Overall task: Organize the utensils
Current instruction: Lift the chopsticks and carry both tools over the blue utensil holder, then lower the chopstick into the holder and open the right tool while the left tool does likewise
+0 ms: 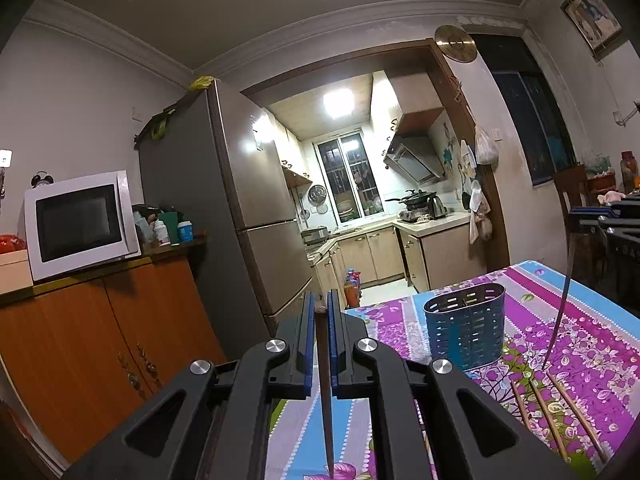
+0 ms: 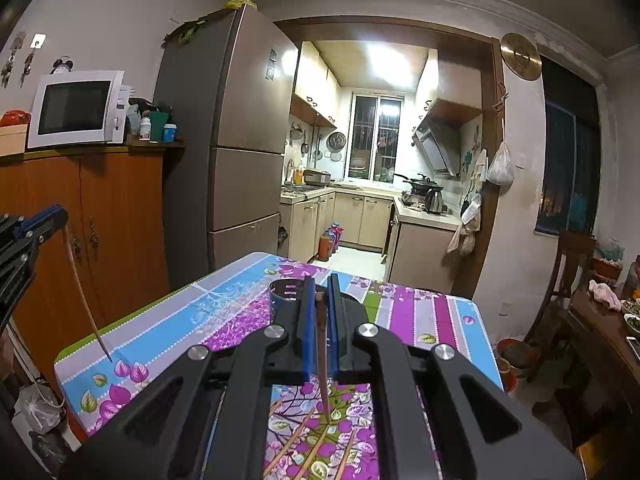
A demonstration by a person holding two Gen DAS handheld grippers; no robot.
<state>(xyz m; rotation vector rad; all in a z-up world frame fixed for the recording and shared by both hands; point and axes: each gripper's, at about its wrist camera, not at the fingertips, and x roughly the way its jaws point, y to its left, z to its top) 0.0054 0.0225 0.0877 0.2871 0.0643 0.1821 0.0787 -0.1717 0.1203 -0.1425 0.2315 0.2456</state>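
Each claw, left [image 1: 319,312] and right [image 2: 321,294], grips one chopstick [image 1: 325,392] point-down above the desk [image 1: 592,320]; best steer each tip squarely over the blue holder [image 1: 466,326] before letting go.

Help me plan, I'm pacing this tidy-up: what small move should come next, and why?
Probably carry the right gripper forward over the blue utensil holder and lower its chopstick in. Both grippers already clamp a chopstick hanging tip-down; the holder stands upright just ahead of the right one, with more chopsticks lying on the tablecloth.
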